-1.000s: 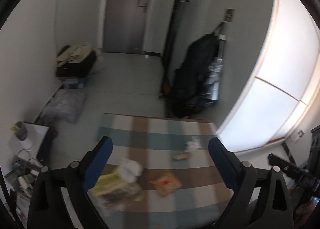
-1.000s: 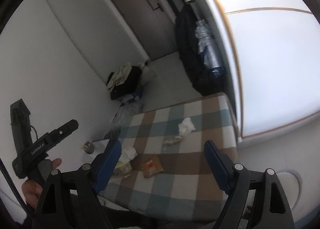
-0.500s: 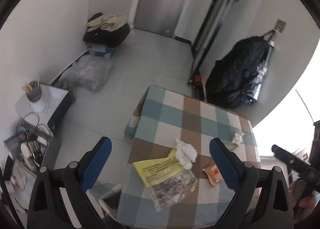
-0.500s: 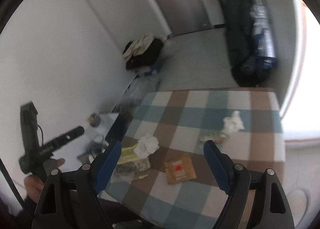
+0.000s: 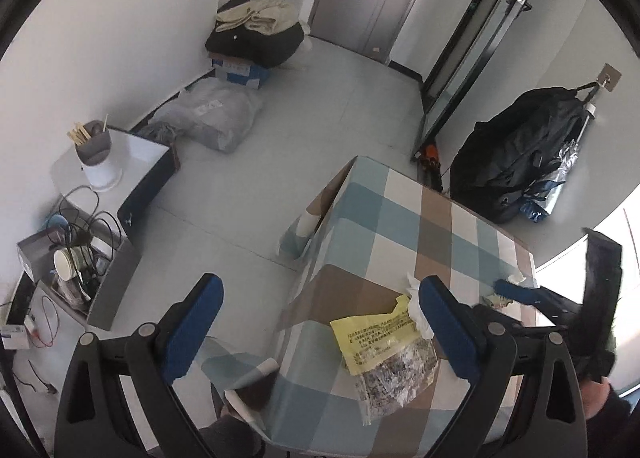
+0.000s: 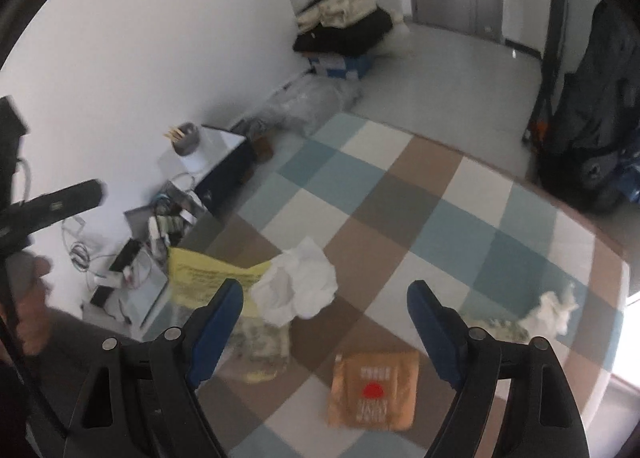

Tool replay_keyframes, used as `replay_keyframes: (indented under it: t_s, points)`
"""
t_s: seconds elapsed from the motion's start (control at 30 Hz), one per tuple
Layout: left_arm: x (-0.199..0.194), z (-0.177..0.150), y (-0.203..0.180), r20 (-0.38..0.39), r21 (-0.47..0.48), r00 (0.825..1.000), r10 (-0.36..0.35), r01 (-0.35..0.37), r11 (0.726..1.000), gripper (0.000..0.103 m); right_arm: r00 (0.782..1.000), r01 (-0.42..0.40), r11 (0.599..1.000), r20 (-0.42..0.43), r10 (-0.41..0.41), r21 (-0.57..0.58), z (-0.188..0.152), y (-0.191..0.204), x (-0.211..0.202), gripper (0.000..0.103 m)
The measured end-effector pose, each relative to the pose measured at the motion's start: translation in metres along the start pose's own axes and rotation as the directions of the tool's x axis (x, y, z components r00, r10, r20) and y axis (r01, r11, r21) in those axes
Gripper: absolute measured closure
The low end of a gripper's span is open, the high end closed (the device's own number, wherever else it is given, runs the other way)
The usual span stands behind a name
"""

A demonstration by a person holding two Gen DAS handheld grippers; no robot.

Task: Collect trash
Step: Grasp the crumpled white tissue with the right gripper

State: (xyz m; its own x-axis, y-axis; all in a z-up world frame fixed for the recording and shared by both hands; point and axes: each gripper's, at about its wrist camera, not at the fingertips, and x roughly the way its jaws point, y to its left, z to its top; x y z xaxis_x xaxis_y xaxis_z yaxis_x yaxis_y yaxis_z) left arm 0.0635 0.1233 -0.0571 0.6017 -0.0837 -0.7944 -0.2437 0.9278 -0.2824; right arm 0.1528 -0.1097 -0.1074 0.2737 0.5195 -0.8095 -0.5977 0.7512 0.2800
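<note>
Trash lies on a checked tablecloth [image 6: 404, 194]. A yellow-labelled plastic bag [image 6: 208, 278] and a crumpled white tissue [image 6: 298, 286] lie left of centre. An orange packet with a red dot [image 6: 374, 392] lies near the front. A small wrapper [image 6: 500, 328] and a second tissue [image 6: 554, 308] lie at the right. My right gripper [image 6: 325, 290] is open and empty, above the tissue and packet. My left gripper [image 5: 320, 294] is open and empty, over the table's left edge; the yellow bag [image 5: 376, 334] lies by its right finger.
A black bag [image 5: 520, 162] hangs on the wall behind the table. On the floor to the left stand a white box with a utensil cup [image 5: 96, 150], a box of cables [image 5: 72, 262], a grey plastic sack [image 5: 212, 118] and a black bag on a carton [image 5: 256, 38].
Both grippers have dropped closer to the table. The left view has swung left, toward the floor clutter. The right gripper now hangs over the tissue and orange packet. Both stay open.
</note>
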Motion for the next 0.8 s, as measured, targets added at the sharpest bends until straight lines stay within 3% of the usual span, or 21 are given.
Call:
replay_keyframes:
  t_s: [0.23, 0.43, 0.63, 0.8]
  points:
    - [0.008, 0.003, 0.004, -0.020, -0.021, 1.000, 0.014, -0.015, 1.000, 0.006, 0.992, -0.051, 0.998, -0.115, 0.048, -0.025, 0.005, 0.008, 0.045, 0.019]
    - [0.017, 0.002, 0.003, -0.057, -0.016, 0.998, 0.029, -0.030, 0.999, 0.006, 0.987, -0.056, 0.997, -0.157, 0.047, -0.051, 0.006, 0.019, 0.065, 0.021]
    - [0.021, 0.000, 0.005, -0.072, -0.022, 0.996, 0.055, -0.056, 0.998, 0.006, 0.981, -0.059, 0.998, -0.183, 0.056, -0.006, 0.006, 0.010, 0.069, 0.043]
    - [0.026, -0.002, 0.006, -0.102, -0.034, 0.994, 0.047, -0.051, 0.998, 0.006, 0.977, -0.088, 0.992, -0.185, 0.104, 0.094, 0.007, -0.007, 0.068, 0.069]
